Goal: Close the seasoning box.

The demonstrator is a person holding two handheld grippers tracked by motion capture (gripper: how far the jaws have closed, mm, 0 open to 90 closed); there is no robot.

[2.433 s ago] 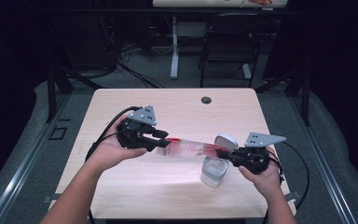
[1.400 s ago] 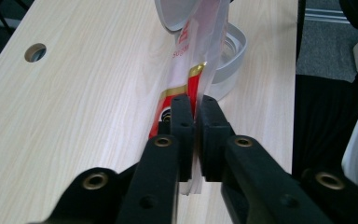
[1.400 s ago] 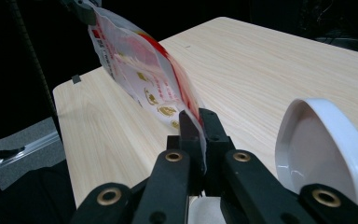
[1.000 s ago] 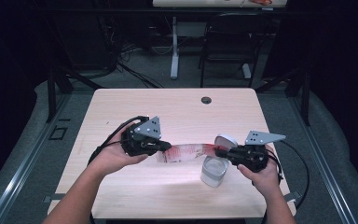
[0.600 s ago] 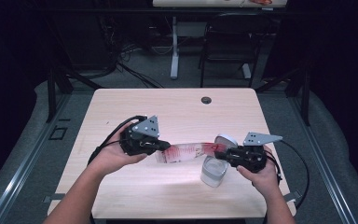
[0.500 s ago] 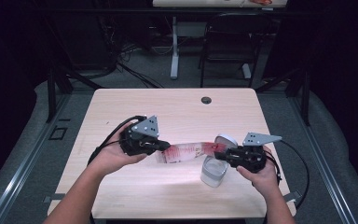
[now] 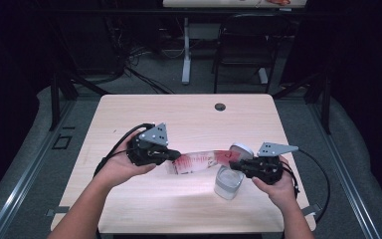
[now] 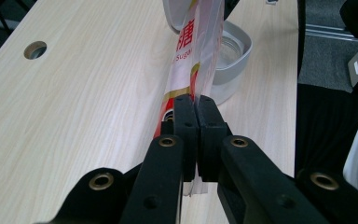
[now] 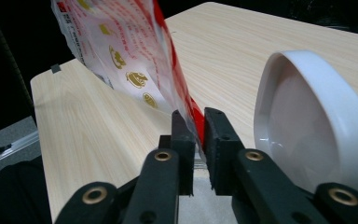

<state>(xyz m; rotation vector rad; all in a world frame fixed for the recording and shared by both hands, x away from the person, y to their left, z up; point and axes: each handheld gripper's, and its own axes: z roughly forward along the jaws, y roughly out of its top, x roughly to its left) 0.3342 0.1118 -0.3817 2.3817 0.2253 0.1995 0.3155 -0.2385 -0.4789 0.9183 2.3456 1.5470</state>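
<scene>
Left hand-held gripper [image 7: 171, 155] is clenched on one end of the sugar bag [image 7: 204, 161], jaws pressed together w/ the plastic between them; right hand-held gripper [image 7: 239, 166] grips the other end the same way, a thin edge of the film nipped between its jaws. Vs. 2.4 s ago: left hand-held gripper has come down and toward the person's side of the worktop [image 7: 189, 114]; bag sags lower, nearer the surface; right hand-held gripper has moved slightly toward the left one; container [image 7: 228, 182] has stayed put.

Count: 2 hand-held grippers, 1 bag, 1 container w/ 1 hinged lid [image 7: 240, 149], 1 cable hole [image 7: 220, 106] in the worktop near its far edge.

Bag: long, narrow, clear plastic w/ red and gold print, red characters and "Suga.." legible in the left gripper view [image 8: 193, 51]; gold emblems on a red-and-white face in the right gripper view [image 9: 126, 51]. It hangs stretched between the two hand-held grippers above the front-centre of the worktop, its right end just over the open container; lid stands up white and rounded, just beside the right jaws [image 9: 317, 126]; container is squarish, pale grey-white, interior visible [image 8: 230, 49].
</scene>
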